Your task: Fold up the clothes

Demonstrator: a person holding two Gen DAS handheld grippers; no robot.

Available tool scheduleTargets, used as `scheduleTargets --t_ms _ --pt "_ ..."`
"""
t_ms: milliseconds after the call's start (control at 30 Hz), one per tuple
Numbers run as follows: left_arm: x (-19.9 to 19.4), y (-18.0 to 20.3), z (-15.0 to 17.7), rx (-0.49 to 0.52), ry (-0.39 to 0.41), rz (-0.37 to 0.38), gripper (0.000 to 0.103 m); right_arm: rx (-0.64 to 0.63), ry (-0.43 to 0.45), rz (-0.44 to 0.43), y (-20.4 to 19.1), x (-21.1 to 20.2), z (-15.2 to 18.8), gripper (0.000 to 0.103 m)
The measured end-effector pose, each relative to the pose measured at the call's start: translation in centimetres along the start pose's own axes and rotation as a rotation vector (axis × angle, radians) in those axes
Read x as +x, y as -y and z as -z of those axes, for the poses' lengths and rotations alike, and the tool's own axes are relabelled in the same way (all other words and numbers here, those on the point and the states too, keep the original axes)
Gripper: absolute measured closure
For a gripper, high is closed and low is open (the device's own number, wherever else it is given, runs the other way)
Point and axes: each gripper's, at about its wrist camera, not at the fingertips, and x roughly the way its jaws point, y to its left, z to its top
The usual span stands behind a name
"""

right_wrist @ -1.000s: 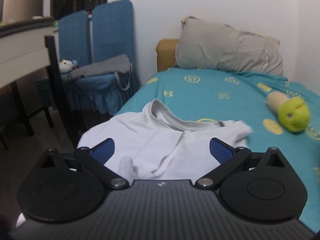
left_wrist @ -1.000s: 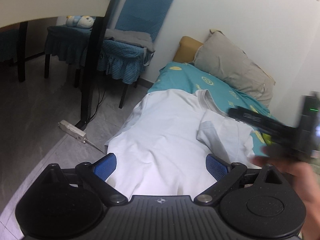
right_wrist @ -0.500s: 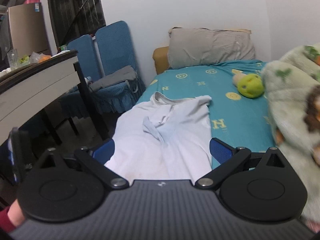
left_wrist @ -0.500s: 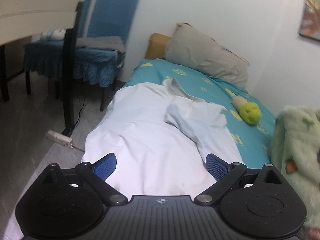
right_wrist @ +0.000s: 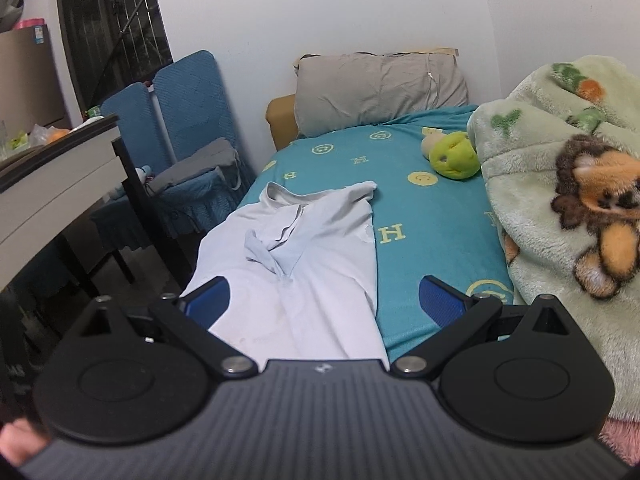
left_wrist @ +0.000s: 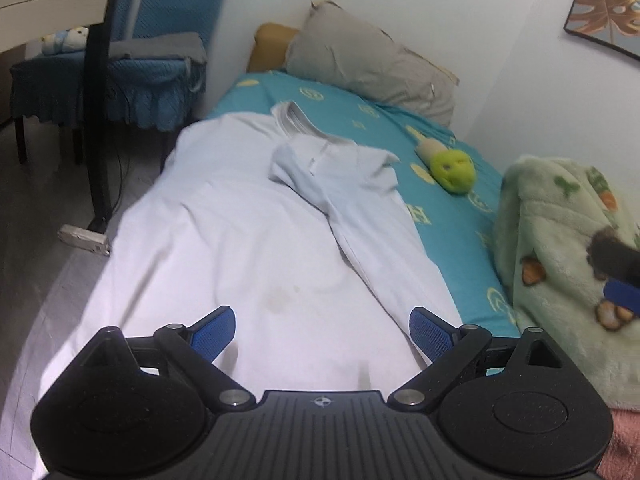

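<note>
White shirt lies lengthwise on the teal bedsheet, collar toward 12 o'clock, hem toward 6. It sits along the bed's left edge, its left side hanging over toward the floor. One sleeve is folded in across the chest, its cuff bunched just below the collar. Faint yellowish stain on the lower body of the shirt. In the right wrist view the same shirt runs from centre frame down to 6 o'clock, bare sheet at its 3 o'clock side.

Left gripper: blue pads spread wide apart, nothing between them, held over the hem end of the shirt; cannot tell whether the tips touch the cloth. Right gripper: pads likewise spread wide, empty, one over the shirt, the other over bare sheet. A blurred piece of the right gripper shows at 3 o'clock in the left view.

Outward: green plush toy on the sheet at 2 o'clock from the shirt, apart from it. Grey pillow at 12 o'clock against the wall. Pale green fleece blanket with an animal print heaped at 3 o'clock. Blue covered chairs and a table at 9–10 o'clock, off the bed. Power strip on the floor at 9 o'clock. Framed leaf picture at 1 o'clock on the wall.
</note>
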Motion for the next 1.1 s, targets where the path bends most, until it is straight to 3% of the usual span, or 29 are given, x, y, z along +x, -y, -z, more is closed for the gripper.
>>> scheduleTargets --t_ms 233,300,533,600,733,800,1033,1100 --pt "0.5 4.6 1.8 0.100 -0.028 0.004 0.008 0.030 0.041 0.001 2.2 -0.9 -1.5 0.000" --pt "0.5 6.1 2.3 0.112 -0.039 0.020 0.014 0.067 0.047 0.003 3.6 -1.0 -2.0 0.000" --pt "2.2 10.9 5.2 0.071 -0.164 0.170 0.030 0.202 0.046 -0.008 7.4 -1.8 -2.5 0.000" --pt "2.9 11.5 6.1 0.042 -0.214 0.205 0.034 0.217 0.049 -0.004 8.0 -1.8 -2.5 0.000" --pt "3.7 11.7 7.1 0.021 -0.274 0.203 0.040 0.246 0.042 0.005 8.9 -1.5 -2.5 0.000" --pt "3.9 11.5 7.4 0.007 -0.297 0.206 0.048 0.260 0.033 -0.001 9.2 -1.2 -2.4 0.000" --pt "4.3 11.1 8.6 0.001 -0.364 0.197 0.053 0.268 0.004 -0.005 9.3 -0.4 -2.0 0.000" --pt "4.4 11.0 9.0 0.007 -0.376 0.205 0.062 0.266 0.003 -0.005 9.3 -0.3 -2.0 0.000"
